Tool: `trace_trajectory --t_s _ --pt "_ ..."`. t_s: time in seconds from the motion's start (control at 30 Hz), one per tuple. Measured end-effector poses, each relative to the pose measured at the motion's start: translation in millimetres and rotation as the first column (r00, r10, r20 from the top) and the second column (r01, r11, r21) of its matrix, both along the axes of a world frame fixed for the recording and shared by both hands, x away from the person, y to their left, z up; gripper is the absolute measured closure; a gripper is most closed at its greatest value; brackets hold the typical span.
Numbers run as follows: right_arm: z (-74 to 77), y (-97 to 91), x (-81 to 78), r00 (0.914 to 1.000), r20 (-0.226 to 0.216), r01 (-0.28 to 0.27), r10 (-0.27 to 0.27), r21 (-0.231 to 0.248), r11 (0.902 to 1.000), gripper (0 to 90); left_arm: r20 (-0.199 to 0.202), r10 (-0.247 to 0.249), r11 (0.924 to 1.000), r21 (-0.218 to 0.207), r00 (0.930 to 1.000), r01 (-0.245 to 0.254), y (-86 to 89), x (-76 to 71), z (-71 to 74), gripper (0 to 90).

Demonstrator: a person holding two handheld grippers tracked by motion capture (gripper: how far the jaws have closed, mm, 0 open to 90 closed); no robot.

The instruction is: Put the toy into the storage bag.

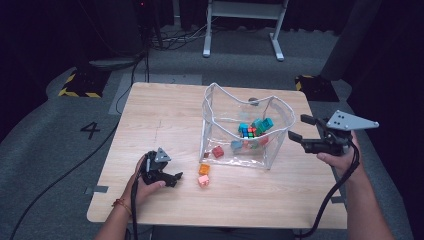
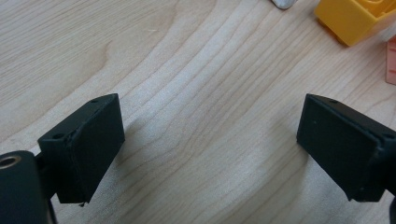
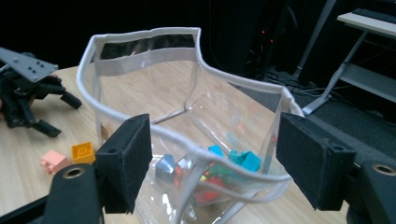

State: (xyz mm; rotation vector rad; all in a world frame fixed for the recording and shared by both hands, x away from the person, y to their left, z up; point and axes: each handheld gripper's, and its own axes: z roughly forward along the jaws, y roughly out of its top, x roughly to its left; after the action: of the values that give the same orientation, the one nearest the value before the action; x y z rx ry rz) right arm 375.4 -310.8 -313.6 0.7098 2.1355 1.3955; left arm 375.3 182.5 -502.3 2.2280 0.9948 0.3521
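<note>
The clear pouch (image 1: 245, 130) of coloured blocks stands open on the bench (image 1: 165, 115). Right of the pouch, the right claw (image 1: 295, 127) gapes, holding nothing. Left of the pouch, near the orange block (image 1: 204, 169), the left claw (image 1: 176, 179) rests spread apart.

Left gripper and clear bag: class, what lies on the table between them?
In the high view, an orange block and a pink block lie on the table between the left gripper and the clear bag; the remaining stretch is bare wood.
</note>
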Motion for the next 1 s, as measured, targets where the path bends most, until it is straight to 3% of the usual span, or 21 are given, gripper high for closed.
trace_trajectory --t_s 0.2,0.37,0.5,0.53,0.67,1.0 --pt "-14.6 -0.2 -19.9 0.9997 0.020 -0.014 0.013 0.008 0.9999 27.0 0.000 0.000 1.0000 0.000 1.0000 0.000 0.0 0.0 0.0 7.7" --pt "-26.7 6.6 -33.0 0.9993 0.011 -0.037 0.037 0.018 0.9992 27.3 -0.002 -0.002 1.0000 0.000 1.0000 0.002 0.1 0.0 0.2 7.7" --pt "-37.2 16.2 -40.3 0.9981 0.006 -0.060 0.060 -0.004 0.9982 27.4 0.000 0.000 1.0000 0.000 1.0000 0.000 0.0 0.0 0.0 7.7" --pt "-39.8 19.0 -43.2 0.9977 -0.018 -0.066 0.066 0.000 0.9978 27.4 0.000 0.000 1.0000 0.000 1.0000 0.000 0.0 0.0 0.0 7.7" --pt "-50.2 31.0 -48.4 0.9945 -0.027 -0.101 0.101 -0.006 0.9948 27.6 0.000 0.000 1.0000 0.000 1.0000 0.000 0.0 0.0 0.0 7.7" --pt "-83.5 77.4 -53.2 0.9686 -0.093 -0.236 0.230 -0.052 0.9704 28.0 0.000 0.000 1.0000 0.000 1.0000 0.000 0.0 0.0 0.0 7.7"
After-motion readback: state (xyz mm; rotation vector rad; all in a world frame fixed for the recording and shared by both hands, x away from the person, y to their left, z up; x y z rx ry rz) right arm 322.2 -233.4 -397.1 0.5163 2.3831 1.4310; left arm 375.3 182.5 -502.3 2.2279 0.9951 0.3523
